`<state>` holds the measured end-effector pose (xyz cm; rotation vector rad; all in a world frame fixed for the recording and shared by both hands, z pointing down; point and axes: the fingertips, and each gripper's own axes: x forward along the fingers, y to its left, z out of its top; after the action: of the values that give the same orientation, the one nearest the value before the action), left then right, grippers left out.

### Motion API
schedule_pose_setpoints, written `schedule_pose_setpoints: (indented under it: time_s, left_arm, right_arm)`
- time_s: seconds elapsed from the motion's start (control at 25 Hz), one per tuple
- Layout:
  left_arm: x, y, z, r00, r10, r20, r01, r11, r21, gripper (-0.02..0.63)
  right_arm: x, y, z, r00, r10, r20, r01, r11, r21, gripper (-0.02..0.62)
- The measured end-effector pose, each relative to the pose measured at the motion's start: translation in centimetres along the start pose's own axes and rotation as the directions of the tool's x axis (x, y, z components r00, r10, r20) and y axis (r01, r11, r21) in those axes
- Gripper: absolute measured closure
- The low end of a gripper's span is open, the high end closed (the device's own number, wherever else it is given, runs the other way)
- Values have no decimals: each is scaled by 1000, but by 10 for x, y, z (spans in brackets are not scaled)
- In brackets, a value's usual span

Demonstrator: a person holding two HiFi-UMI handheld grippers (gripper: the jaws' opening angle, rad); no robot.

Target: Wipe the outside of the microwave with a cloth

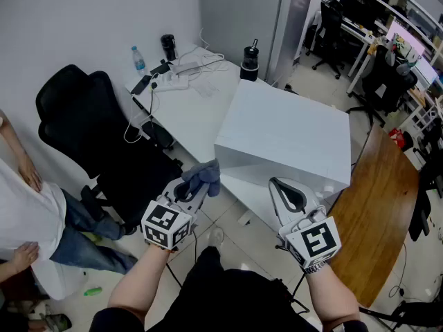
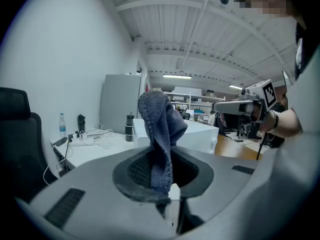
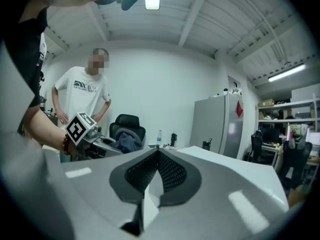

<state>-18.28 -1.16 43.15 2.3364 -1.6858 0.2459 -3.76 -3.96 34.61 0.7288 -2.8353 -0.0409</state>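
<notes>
Left gripper [image 1: 190, 189] clamps blue cloth [image 1: 204, 176] near white microwave [image 1: 291, 133].

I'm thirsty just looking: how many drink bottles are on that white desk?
3, all on the white desk: a clear water bottle at its far left, a black flask beside it, and a black bottle just behind the microwave. Others may hide behind it.

The cloth [image 1: 202, 176] was a dusty blue-grey (darker in its folds). The microwave [image 1: 291, 133] was plain white, like the desk [image 1: 194, 116]. The left gripper [image 1: 192, 187] and the right gripper [image 1: 278, 185] were grey with black gridded pads, their cubes bearing black-and-white square markers. The office chair [image 1: 90, 123] was black, the side table [image 1: 377, 206] wood-brown, the bystander's jeans [image 1: 76, 230] blue.
</notes>
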Motion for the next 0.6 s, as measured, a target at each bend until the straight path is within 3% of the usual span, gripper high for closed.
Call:
schedule_pose_setpoints:
  time_s: [0.32, 0.6]
  left_arm:
    - [47, 79, -9, 999, 11, -47, -8, 999, 52, 540]
    - [96, 116, -30, 992, -72, -105, 82, 992, 99, 540]
  right_arm:
    - [77, -31, 20, 1000, -20, 19, 21, 1000, -19, 594]
    - [133, -51, 23, 999, -52, 5, 52, 999, -7, 594]
